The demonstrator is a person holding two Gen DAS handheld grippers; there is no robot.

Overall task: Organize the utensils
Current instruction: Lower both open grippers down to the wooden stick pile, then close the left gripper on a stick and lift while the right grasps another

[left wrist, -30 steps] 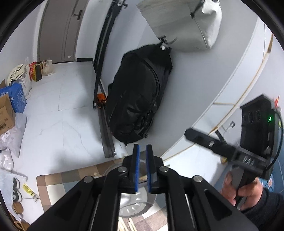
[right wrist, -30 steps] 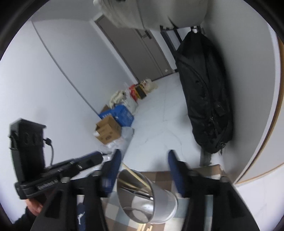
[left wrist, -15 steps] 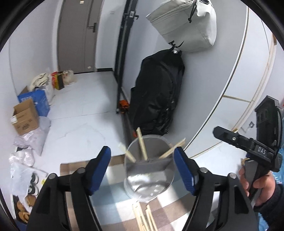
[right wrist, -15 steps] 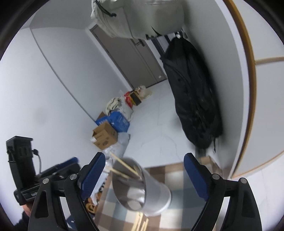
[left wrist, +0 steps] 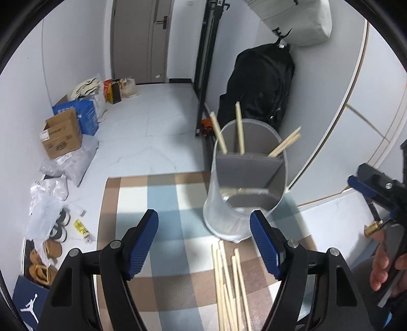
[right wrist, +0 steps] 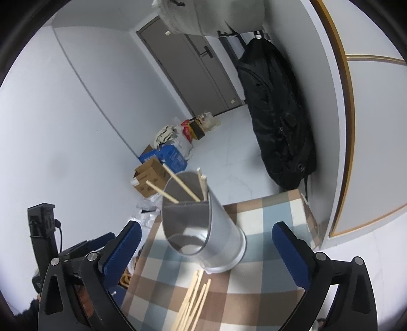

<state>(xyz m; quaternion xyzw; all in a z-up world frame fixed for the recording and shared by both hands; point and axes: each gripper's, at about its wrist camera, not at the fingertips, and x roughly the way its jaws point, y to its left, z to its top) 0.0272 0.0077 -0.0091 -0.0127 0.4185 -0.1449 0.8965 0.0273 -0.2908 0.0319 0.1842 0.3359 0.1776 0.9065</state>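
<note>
A silver divided utensil holder (left wrist: 244, 183) stands upright on a checked cloth (left wrist: 165, 203), with several wooden chopsticks (left wrist: 239, 132) sticking out of its back compartments. Several loose chopsticks (left wrist: 229, 287) lie on the cloth just in front of it. My left gripper (left wrist: 208, 244) is open and empty, above the cloth, with the holder ahead to the right. In the right wrist view the holder (right wrist: 203, 229) and loose chopsticks (right wrist: 193, 300) lie between the open, empty fingers of my right gripper (right wrist: 203, 252).
A black bag (left wrist: 257, 84) hangs by the wall behind the holder, with a white bag (left wrist: 292, 20) above. Cardboard boxes (left wrist: 61, 135), plastic bags and shoes (left wrist: 51, 249) lie on the floor at left. The other hand-held gripper (left wrist: 381, 193) shows at right.
My left gripper went from shut to wide open and pulled back, so the holder and loose chopsticks show in front of it. My right gripper opened wider and backed away from the holder.
</note>
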